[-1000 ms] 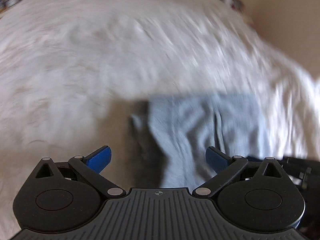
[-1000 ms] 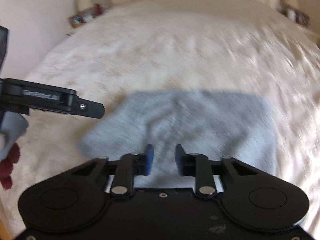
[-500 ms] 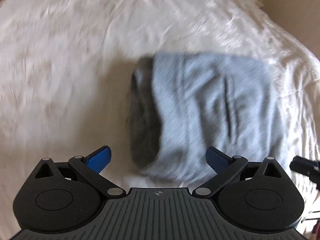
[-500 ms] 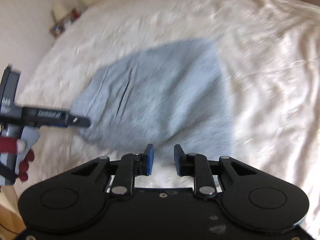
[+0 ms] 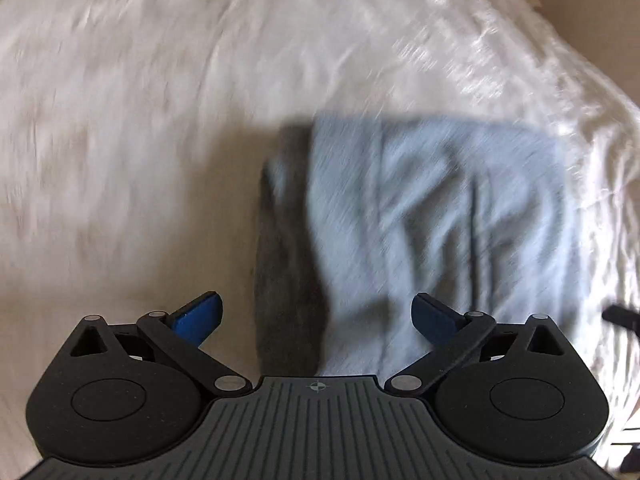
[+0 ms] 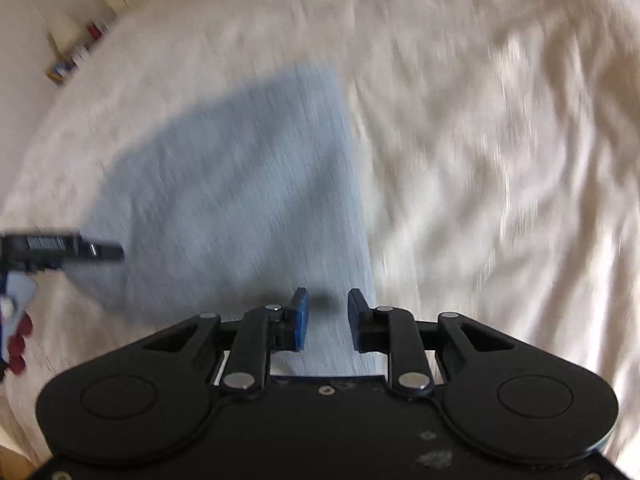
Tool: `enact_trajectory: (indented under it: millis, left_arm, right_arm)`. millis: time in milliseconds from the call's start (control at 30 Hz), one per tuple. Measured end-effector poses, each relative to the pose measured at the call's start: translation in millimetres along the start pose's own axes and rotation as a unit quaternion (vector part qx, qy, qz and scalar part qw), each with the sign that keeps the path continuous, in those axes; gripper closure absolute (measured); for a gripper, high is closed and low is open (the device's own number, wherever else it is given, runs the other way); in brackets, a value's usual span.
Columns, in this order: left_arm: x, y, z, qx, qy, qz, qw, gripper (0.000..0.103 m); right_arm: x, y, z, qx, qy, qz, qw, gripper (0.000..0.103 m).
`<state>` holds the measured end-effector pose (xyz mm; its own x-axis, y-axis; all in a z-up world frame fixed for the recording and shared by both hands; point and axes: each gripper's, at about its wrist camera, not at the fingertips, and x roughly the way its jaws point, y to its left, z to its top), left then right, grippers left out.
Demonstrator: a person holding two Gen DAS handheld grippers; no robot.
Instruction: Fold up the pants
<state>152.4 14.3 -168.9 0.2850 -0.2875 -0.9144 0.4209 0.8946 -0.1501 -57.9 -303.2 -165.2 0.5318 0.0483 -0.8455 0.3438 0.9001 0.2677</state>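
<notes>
Lying flat on the white bed [image 5: 160, 128]: the pants [image 5: 432, 220], pale blue-grey, already doubled into a compact, roughly square bundle with a darker inner layer showing along its left edge. Judged from that shape, most of the folding looks done; laid out on the open bedspread, presumably so both tools can reach the edges freely.

Hovering over the near left part of the bundle: the left hand-held gripper [image 5: 316, 316], blue pads spread wide, nothing between them, no clear contact with the cloth. Blur hides fine detail.

Farther right, over the near right edge of the pants [image 6: 240, 184]: the right hand-held gripper [image 6: 324, 312], fingers drawn close but with a visible gap, only fabric showing through it below. Holding nothing, as far as can be told; whether the tips brush the cloth cannot be told. Placed as if for a last smoothing or a further fold, though that is only a guess.
</notes>
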Motion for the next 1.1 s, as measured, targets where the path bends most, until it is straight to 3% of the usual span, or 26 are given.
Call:
enact_trajectory:
  millis: [100, 233, 367, 433, 533, 667, 1100]
  left_arm:
    - [-6, -9, 24, 0.007, -0.027, -0.021, 0.9994, 0.0]
    - [0, -28, 57, 0.022, -0.048, -0.038, 0.9978, 0.0]
    - [20, -34, 73, 0.034, -0.05, -0.022, 0.9979, 0.0]
    - [34, -26, 74, 0.029, -0.038, 0.008, 0.9988, 0.0]
    - [60, -13, 75, 0.011, -0.009, 0.043, 0.999, 0.0]
    - [71, 6, 69, -0.031, 0.001, 0.02, 0.9993, 0.0]
    - [70, -6, 82, -0.021, 0.016, 0.04, 0.9988, 0.0]
  right_arm:
    - [3, 4, 34, -0.011, -0.042, 0.018, 0.999, 0.078]
    - [31, 9, 76, -0.016, -0.058, 0.017, 0.998, 0.078]
    - [57, 10, 101, -0.027, -0.049, 0.007, 0.998, 0.078]
    - [74, 10, 112, -0.026, -0.034, -0.001, 0.999, 0.078]
    - [99, 11, 117, -0.02, -0.014, -0.015, 1.0, 0.078]
    - [122, 15, 118, -0.026, 0.006, -0.031, 0.999, 0.079]
    - [128, 20, 119, -0.05, 0.01, -0.044, 0.998, 0.08]
